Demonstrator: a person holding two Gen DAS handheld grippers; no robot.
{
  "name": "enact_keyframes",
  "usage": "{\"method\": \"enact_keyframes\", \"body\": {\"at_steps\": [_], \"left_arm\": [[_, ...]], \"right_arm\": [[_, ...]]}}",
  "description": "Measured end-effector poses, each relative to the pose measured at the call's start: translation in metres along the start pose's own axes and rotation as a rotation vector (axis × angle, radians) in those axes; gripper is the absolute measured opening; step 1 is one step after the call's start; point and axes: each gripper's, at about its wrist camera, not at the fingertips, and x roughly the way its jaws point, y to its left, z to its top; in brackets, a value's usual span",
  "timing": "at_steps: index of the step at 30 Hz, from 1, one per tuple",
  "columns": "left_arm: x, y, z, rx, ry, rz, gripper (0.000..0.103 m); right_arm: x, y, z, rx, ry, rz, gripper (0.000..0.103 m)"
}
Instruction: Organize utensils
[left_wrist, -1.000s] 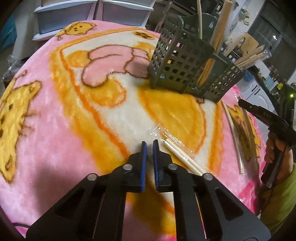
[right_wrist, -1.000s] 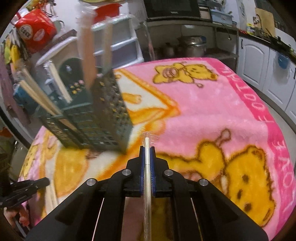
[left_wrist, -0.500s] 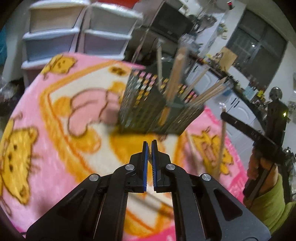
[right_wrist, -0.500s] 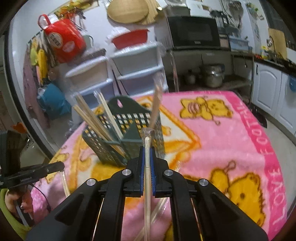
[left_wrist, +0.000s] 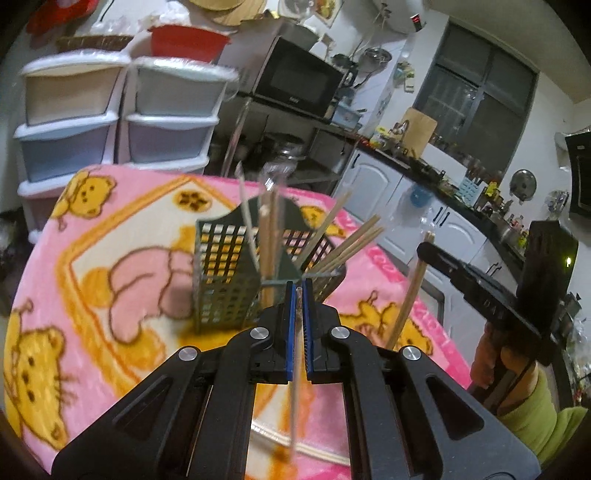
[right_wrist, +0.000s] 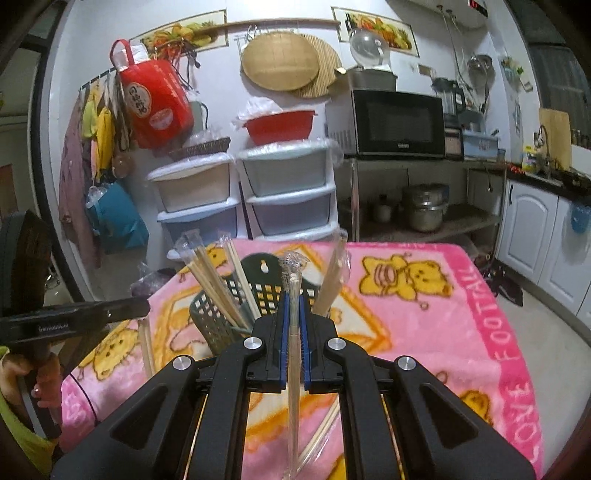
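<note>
Left gripper (left_wrist: 299, 288) clenches a wrapped chopstick pair (left_wrist: 294, 387), hanging below the jaws | right gripper (right_wrist: 291, 299) clamps a pair (right_wrist: 293, 332) upright, tip past the jaws, so it can drop in end-first | caddy (right_wrist: 221, 317) sits just ahead of both tools | you likely lower next; loose pairs (right_wrist: 317, 435) lie under your right tool.

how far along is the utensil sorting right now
Partly done. Several wrapped wooden chopsticks already stand in the dark green lattice plastic holder. In hand: the right claw is shut on a plastic-wrapped chopstick pair, and the left claw pinches another thin wrapped stick. Left: at least one more wrapped pair lies on the pink cartoon-bear blanket.
</note>
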Motion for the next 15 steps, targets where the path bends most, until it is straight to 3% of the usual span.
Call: {"method": "enact_keyframes", "body": {"at_steps": [15], "left_arm": [[-0.009,-0.025,0.047,0.044,-0.1,-0.05,0.001]], "right_arm": [[-0.016,0.012,0.024,-0.037,-0.115,-0.019,0.006]]}}
